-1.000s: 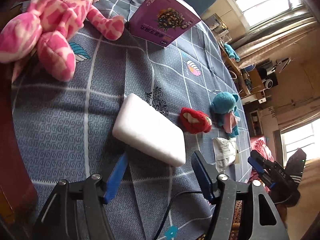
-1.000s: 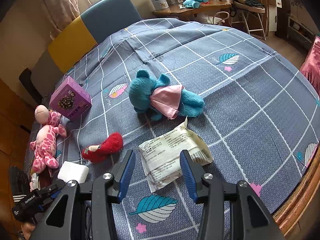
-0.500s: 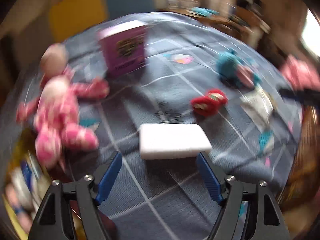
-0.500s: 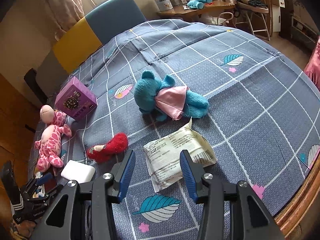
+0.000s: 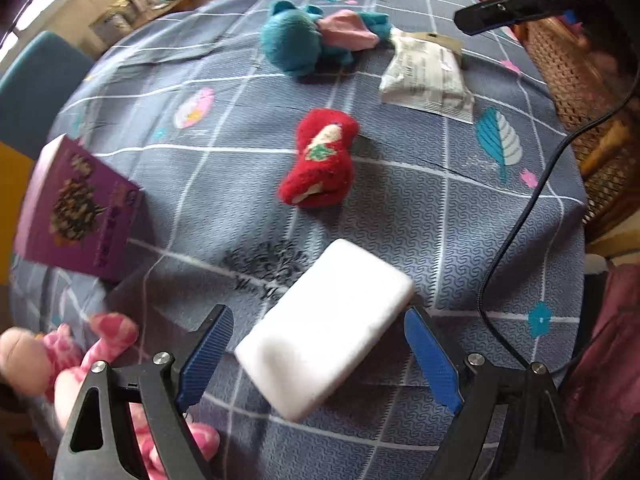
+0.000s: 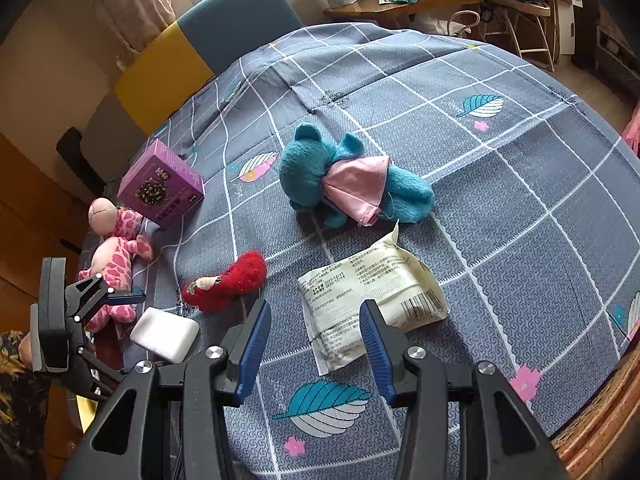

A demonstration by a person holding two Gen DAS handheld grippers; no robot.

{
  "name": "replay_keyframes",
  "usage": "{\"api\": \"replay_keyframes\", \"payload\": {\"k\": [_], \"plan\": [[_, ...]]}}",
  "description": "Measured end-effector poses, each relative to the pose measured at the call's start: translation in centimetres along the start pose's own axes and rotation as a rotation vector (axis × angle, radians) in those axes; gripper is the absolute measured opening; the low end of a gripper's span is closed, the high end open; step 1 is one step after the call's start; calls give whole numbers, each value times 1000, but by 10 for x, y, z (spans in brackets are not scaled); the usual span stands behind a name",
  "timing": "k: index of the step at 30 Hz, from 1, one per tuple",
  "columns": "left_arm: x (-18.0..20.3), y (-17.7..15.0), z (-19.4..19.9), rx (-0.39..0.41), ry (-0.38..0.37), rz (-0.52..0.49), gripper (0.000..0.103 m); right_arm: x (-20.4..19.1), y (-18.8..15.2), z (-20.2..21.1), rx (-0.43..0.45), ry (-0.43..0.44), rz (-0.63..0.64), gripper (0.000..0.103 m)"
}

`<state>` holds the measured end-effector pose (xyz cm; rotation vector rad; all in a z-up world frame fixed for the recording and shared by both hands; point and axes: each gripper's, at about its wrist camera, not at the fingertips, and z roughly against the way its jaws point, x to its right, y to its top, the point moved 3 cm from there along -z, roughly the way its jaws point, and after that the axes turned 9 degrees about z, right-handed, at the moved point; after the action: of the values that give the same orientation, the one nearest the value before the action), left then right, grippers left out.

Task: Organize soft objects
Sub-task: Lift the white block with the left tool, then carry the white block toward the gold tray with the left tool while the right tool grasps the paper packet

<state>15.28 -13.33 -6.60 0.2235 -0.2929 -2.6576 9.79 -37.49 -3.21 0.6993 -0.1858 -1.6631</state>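
A white sponge block [image 5: 324, 332] lies on the blue checked tablecloth [image 5: 400, 208]. My left gripper [image 5: 316, 316] points down over it. Its jaws are opening, with the sponge lying diagonally between the blue pads, which do not press on it. My right gripper [image 6: 315, 308] hangs open just short of a white printed packet [image 6: 372, 284], holding nothing. A red plush [image 5: 320, 160] lies mid-table, with a teal bear in a pink dress [image 6: 344, 184] behind it. A pink spotted plush [image 5: 80, 368] lies at the cloth's left edge.
A purple box [image 5: 76, 208] stands near the pink plush. A wicker basket [image 5: 572, 80] sits off the table's right side, and a black cable [image 5: 520, 220] runs across that edge. A blue and yellow chair [image 6: 200, 48] stands behind the table.
My left gripper has rolled and swung around the sponge, and its jaws have widened. The sponge now sits diagonally between them. My right gripper has stayed put.
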Motion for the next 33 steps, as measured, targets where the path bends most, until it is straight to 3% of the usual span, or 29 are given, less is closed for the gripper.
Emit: {"api": "replay_keyframes", "payload": {"k": [6, 8, 10, 16, 20, 27, 33], "plan": [[3, 14, -26, -59, -123, -41, 88, 3, -1, -5, -29, 1, -20, 46], [6, 12, -33, -64, -137, -34, 76, 5, -1, -8, -49, -1, -36, 46], [6, 7, -35, -56, -154, -11, 73, 9, -1, -11, -72, -7, -64, 46], [-1, -5, -12, 59, -146, 115, 70, 20, -3, -19, -125, -32, -128, 46], [-7, -14, 17, 163, -128, 232, 70, 37, -7, -23, -158, -73, -257, 47], [-9, -34, 68, 317, -138, 467, 70, 43, -5, -34, -151, -67, -410, 59], [7, -62, 89, 374, -158, 587, 70, 37, 11, -47, -141, -109, -451, 78]]}}
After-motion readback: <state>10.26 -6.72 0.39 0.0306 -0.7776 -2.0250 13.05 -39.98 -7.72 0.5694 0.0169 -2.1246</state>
